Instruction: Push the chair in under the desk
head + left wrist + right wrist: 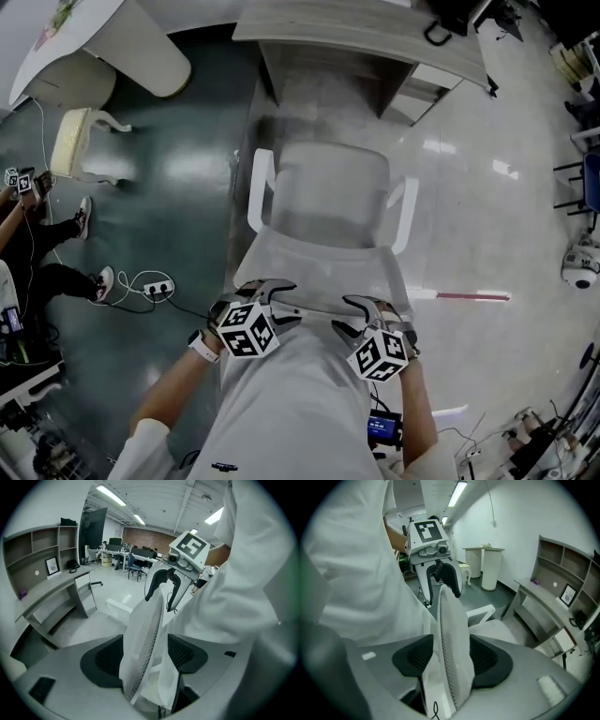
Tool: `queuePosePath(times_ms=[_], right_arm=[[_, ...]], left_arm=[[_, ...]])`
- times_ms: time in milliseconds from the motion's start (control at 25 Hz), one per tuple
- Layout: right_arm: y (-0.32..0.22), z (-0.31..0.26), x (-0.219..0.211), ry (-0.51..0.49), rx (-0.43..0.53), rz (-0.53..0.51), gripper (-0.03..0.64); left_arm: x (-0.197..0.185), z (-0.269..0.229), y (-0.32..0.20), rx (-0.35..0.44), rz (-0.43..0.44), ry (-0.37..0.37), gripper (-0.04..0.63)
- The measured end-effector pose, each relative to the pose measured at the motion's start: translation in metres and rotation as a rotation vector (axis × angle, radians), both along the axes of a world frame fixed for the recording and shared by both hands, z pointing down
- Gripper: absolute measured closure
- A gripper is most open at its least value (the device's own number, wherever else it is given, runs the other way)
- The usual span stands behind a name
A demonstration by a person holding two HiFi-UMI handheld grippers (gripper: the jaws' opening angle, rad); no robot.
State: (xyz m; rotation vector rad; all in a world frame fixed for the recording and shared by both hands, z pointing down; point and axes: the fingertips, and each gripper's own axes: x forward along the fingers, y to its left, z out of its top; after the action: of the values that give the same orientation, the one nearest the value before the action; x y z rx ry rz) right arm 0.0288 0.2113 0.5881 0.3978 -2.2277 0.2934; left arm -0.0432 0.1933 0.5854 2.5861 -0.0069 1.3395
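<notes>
The chair [323, 202] looks blurry, and its legs hide under the seat. The top edge cuts off the desk [366, 30].

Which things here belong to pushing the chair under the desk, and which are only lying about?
Belong to the job:
- white chair
- desk
- left tool and right tool, both open, astride the backrest

Only lying about:
- cream stool
- power strip on the floor
- red-and-white stick on the floor
</notes>
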Motion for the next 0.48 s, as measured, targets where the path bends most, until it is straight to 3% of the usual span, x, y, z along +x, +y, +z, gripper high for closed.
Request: queuePosePath(times_ms=[360, 480], right_arm=[[0.010, 0.036, 0.001, 0.096, 0.022, -0.071, 0.377], [0.009, 0.045, 0.000, 0.113, 0.061, -0.095, 0.441]], left_arm=[[0.002, 0.040, 0.009, 0.054, 0.057, -0.118, 0.314], [0.006, 0.048, 0.004, 0.039, 0.055, -0.138, 0.331]])
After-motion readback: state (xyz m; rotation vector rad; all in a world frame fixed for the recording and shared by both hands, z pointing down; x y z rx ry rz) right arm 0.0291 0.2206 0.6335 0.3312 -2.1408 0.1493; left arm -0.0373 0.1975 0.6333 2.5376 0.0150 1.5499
